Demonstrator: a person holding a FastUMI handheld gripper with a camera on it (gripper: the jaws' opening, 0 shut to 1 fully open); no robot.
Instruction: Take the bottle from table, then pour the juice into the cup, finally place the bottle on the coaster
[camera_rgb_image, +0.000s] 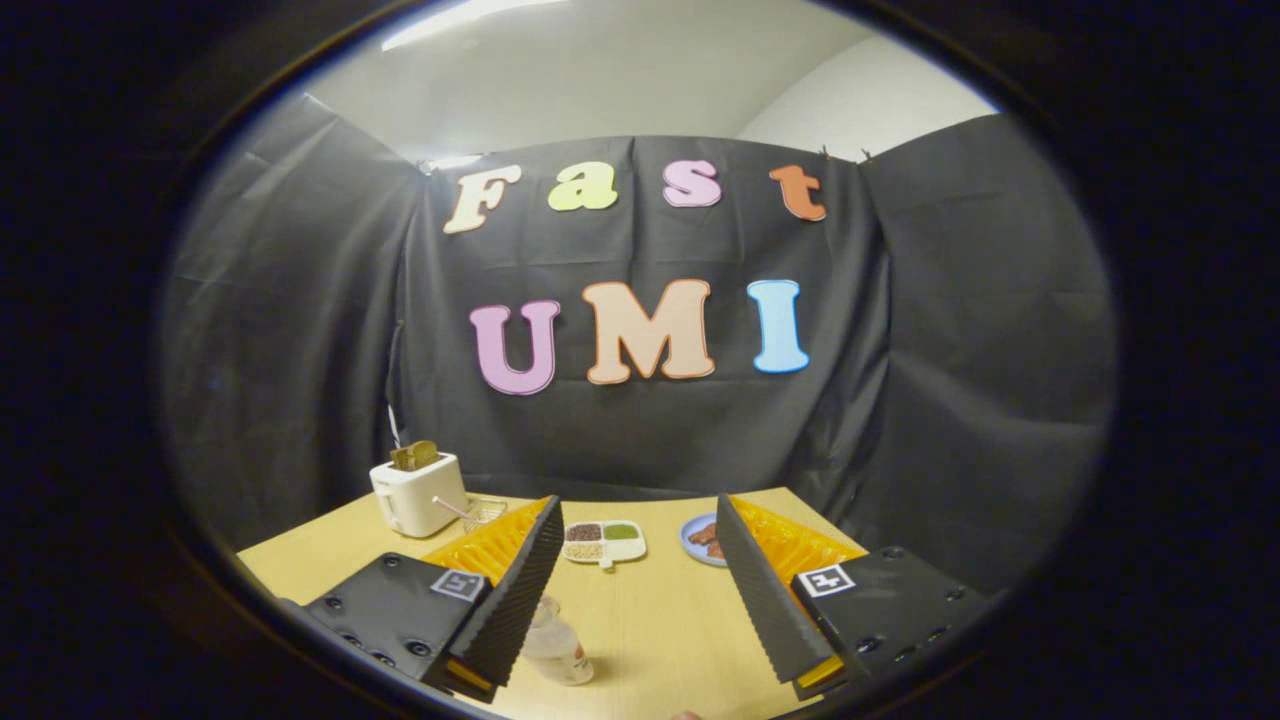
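My gripper (635, 520) is open above the wooden table (650, 620), its two black ribbed fingers (520, 590) spread wide with nothing between them. A clear bottle (556, 645) with a pale label stands on the table low down, just inside the left finger, which partly hides it. Whether it touches the finger cannot be told. I see no cup or coaster here.
Beyond the fingers stand a white toaster (418, 492) with toast in it at the table's far left, a small wire basket (484, 513), a white divided dish (604, 541) of grains, and a blue plate (702, 538) with brown food. Black cloth walls close the booth behind.
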